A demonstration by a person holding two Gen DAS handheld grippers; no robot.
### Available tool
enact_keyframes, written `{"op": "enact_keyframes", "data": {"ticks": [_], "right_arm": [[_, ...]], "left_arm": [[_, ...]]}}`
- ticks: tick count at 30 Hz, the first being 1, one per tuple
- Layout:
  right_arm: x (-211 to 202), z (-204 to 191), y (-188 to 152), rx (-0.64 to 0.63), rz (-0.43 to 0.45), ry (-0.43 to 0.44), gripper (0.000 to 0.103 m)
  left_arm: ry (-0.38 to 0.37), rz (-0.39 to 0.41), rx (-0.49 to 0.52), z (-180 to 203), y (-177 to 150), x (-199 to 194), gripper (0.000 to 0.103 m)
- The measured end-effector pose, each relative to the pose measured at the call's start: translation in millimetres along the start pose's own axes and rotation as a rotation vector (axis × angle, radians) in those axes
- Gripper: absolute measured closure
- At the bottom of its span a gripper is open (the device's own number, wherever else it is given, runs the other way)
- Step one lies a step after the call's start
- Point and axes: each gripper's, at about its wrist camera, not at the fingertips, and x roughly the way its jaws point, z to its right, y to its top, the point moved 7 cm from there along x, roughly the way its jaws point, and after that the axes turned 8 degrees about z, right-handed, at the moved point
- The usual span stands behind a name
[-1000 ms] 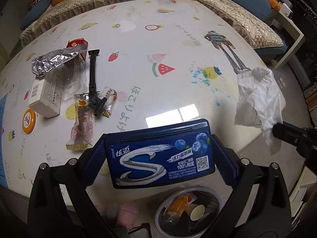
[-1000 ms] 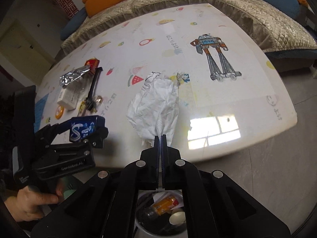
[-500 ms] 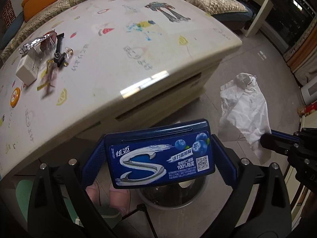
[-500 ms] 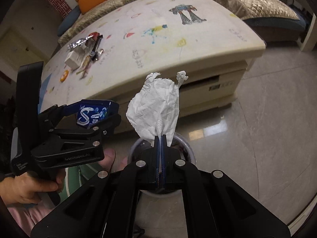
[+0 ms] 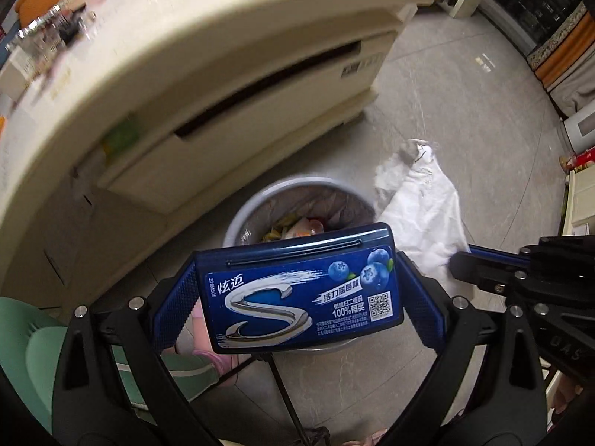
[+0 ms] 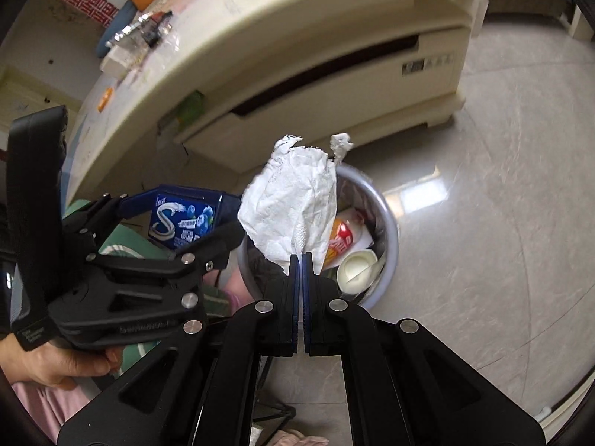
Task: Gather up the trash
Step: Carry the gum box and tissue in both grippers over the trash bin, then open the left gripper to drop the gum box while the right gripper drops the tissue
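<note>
Holding trash above the bin point(image 6: 386, 230): left claw point(image 5: 297, 293) grips the gum box point(image 5: 301, 290), right claw point(image 6: 300, 260) pinches the tissue point(image 6: 293, 200). Neither is dropped yet. More litter point(image 6: 141, 33) remains on the far-left tabletop point(image 6: 260, 37).

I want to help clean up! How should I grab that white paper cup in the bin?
Pinch the paper cup by its round rim, coming straight down from above. It lies in the trash bin with its open mouth facing up, and the bin's wall blocks the sides.
</note>
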Motion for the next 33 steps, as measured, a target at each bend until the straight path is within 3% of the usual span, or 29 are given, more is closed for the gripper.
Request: {"op": "enact_keyframes", "data": {"ticks": [13, 19, 21, 23, 33], "right_arm": [[74, 34, -31, 0.108, -0.128, 0.014, 0.101], [95, 46, -39, 0.144, -0.168, 0.007, 0.096], [97, 51, -39, 0.163, -0.17, 0.0, 0.074], [98, 55, -39, 0.175, -0.162, -0.01, 0.062], [96, 65, -36, 0.206, -0.158, 0.004, 0.062]], "left_arm": [[0.014, -0.122, -0.012, -14, -20, 66, 0.008], [0.011, -0.178, -0.04, -24, -31, 85, 0.007], [0.01, -0.189, -0.053, -26, -33, 88, 0.007], [-0.001, -0.202, -0.064, -27, -36, 93, 0.007], [-0.05, -0.239, -0.116, -28, -42, 103, 0.007]]}}
